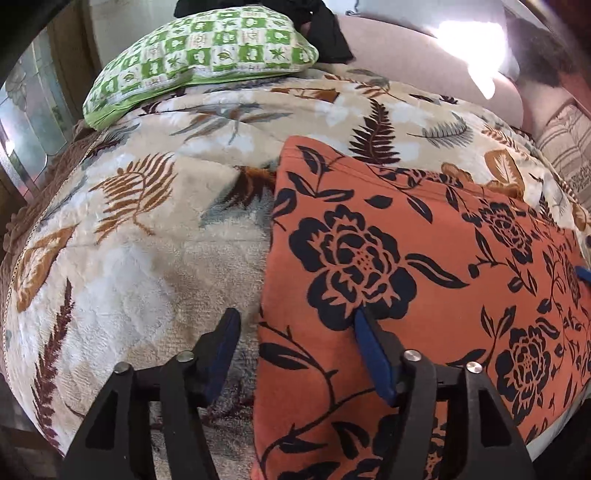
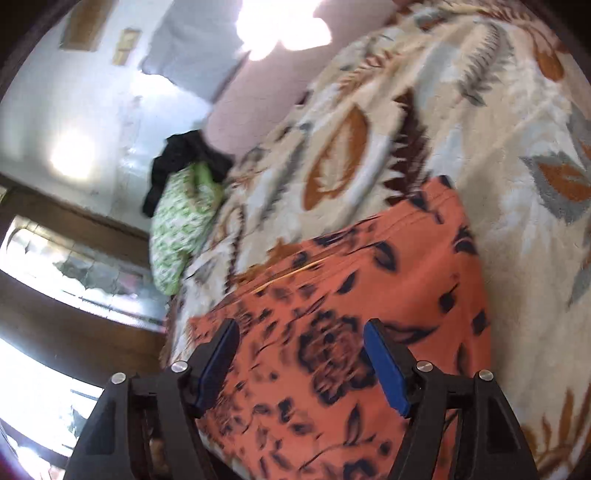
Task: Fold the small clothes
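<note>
An orange garment point(image 1: 406, 280) with a black flower print lies flat and folded on the leaf-patterned blanket point(image 1: 147, 236). My left gripper point(image 1: 295, 317) is open above the garment's left edge; one finger is over the blanket, the other over the cloth, and nothing is pinched. In the blurred right wrist view the same orange garment point(image 2: 351, 295) fills the lower middle. My right gripper point(image 2: 299, 328) hangs open above it with blue pads point(image 2: 384, 362) apart and nothing between them. A blue tip of the right gripper point(image 1: 583, 273) shows at the garment's right edge in the left wrist view.
A green and white checked pillow point(image 1: 199, 59) lies at the far side of the blanket, with a black cloth point(image 1: 321, 26) beside it. A pink sheet point(image 1: 424, 66) covers the bed beyond. A dark wooden window frame point(image 2: 74, 325) is at the left.
</note>
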Demonstrator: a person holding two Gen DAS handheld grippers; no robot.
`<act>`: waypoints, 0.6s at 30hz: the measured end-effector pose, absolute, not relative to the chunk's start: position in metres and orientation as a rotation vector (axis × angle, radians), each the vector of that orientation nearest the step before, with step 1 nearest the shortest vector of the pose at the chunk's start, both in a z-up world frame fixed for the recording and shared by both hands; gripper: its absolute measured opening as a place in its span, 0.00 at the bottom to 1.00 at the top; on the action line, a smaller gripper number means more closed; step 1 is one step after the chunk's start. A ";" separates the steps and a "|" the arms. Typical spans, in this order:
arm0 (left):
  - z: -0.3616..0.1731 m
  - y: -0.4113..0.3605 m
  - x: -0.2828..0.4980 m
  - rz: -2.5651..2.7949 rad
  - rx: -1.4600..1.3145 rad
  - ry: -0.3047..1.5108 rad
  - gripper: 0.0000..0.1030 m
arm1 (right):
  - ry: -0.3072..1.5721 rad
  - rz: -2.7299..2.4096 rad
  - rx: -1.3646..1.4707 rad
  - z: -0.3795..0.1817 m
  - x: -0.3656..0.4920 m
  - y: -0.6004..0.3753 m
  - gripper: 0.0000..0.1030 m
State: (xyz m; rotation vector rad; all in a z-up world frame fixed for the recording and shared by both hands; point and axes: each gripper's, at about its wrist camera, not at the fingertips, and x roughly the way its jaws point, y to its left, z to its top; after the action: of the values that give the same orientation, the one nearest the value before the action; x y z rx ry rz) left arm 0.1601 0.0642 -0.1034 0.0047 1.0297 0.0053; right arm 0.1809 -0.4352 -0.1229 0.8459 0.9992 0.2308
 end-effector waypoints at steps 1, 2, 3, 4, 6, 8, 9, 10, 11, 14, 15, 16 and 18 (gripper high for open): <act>-0.100 0.065 0.160 0.008 -0.002 1.034 0.65 | 0.988 0.209 0.908 -0.129 0.182 -0.442 0.73; -0.095 0.066 0.158 0.015 -0.006 1.028 0.65 | 0.961 0.217 0.971 -0.127 0.182 -0.446 0.73; -0.089 0.068 0.155 0.019 -0.007 1.006 0.65 | 0.938 0.246 0.972 -0.118 0.182 -0.445 0.74; -0.082 0.068 0.152 0.014 -0.003 0.982 0.65 | 0.908 0.286 0.939 -0.107 0.182 -0.441 0.74; -0.070 0.065 0.153 -0.022 -0.020 0.948 0.65 | 0.882 0.328 0.879 -0.094 0.188 -0.435 0.74; -0.064 0.061 0.160 -0.060 -0.045 0.934 0.65 | 0.902 0.297 0.876 -0.100 0.201 -0.439 0.74; -0.063 0.059 0.165 -0.061 -0.045 0.933 0.65 | 0.912 0.253 0.892 -0.109 0.209 -0.444 0.74; -0.065 0.057 0.174 -0.052 -0.047 0.942 0.65 | 0.939 0.200 0.918 -0.122 0.216 -0.450 0.74; -0.070 0.057 0.185 -0.032 -0.045 0.961 0.65 | 0.967 0.171 0.962 -0.134 0.221 -0.456 0.74; -0.093 0.071 0.216 0.063 -0.057 1.050 0.65 | 0.909 0.220 0.968 -0.120 0.217 -0.451 0.75; -0.097 0.079 0.222 0.090 -0.079 1.072 0.65 | 0.900 0.266 0.935 -0.111 0.215 -0.444 0.75; -0.099 0.087 0.224 0.105 -0.109 1.083 0.65 | 0.906 0.284 0.905 -0.103 0.209 -0.438 0.75; -0.092 0.097 0.225 0.119 -0.161 1.064 0.65 | 0.888 0.316 0.880 -0.089 0.192 -0.433 0.75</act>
State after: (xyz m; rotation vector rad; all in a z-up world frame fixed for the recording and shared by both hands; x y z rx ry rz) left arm 0.2254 0.0972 -0.0918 -0.1613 1.0637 0.1188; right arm 0.1923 -0.4332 -0.0891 0.8798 0.8880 0.3160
